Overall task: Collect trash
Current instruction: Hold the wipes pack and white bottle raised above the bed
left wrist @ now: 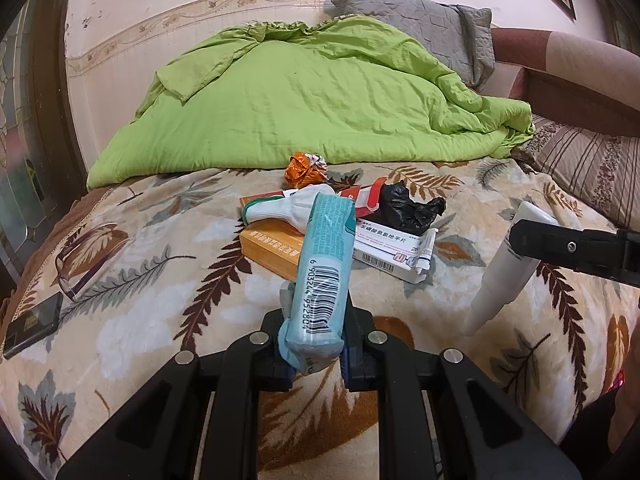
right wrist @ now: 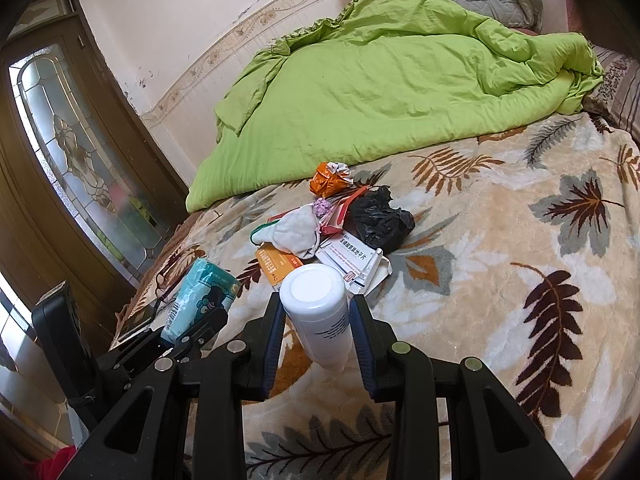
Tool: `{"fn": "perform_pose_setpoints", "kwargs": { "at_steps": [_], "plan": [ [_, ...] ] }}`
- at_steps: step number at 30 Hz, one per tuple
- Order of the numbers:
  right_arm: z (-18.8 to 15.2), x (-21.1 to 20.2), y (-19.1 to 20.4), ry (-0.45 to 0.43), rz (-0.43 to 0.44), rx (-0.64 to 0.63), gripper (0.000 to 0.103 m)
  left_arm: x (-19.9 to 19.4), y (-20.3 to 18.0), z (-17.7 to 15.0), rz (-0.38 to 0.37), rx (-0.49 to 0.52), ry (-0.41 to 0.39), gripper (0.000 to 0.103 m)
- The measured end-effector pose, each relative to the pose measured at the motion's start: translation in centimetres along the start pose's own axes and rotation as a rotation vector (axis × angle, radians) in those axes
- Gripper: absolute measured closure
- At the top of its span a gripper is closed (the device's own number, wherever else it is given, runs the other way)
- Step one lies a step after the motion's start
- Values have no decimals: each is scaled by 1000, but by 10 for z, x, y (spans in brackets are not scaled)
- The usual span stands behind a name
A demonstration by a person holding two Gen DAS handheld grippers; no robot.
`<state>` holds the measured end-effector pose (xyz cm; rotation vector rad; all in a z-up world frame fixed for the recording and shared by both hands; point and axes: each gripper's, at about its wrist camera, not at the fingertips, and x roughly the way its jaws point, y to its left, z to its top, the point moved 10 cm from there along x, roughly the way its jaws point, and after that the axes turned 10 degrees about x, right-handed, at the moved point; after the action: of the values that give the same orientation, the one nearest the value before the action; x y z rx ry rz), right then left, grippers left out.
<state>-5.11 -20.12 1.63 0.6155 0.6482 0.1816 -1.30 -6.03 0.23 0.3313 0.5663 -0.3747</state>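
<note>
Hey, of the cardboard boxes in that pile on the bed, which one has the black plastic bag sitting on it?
The white medicine box with black printed text and a barcode; the crumpled black bag rests on its far end. The orange box instead lies under the white glove.

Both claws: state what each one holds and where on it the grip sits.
The left claw is shut on the near end of a light blue tissue pack. The right claw grips a white bottle by its sides, around mid-body.
</note>
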Motion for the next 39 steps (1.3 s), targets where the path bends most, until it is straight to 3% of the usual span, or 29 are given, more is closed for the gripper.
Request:
{"fn": "perform_pose_setpoints", "kwargs": {
  "at_steps": [39],
  "plan": [
    [1,-3,-2,-5,3,1,67,-2,-5,0,4,7,0,88]
  ]
}}
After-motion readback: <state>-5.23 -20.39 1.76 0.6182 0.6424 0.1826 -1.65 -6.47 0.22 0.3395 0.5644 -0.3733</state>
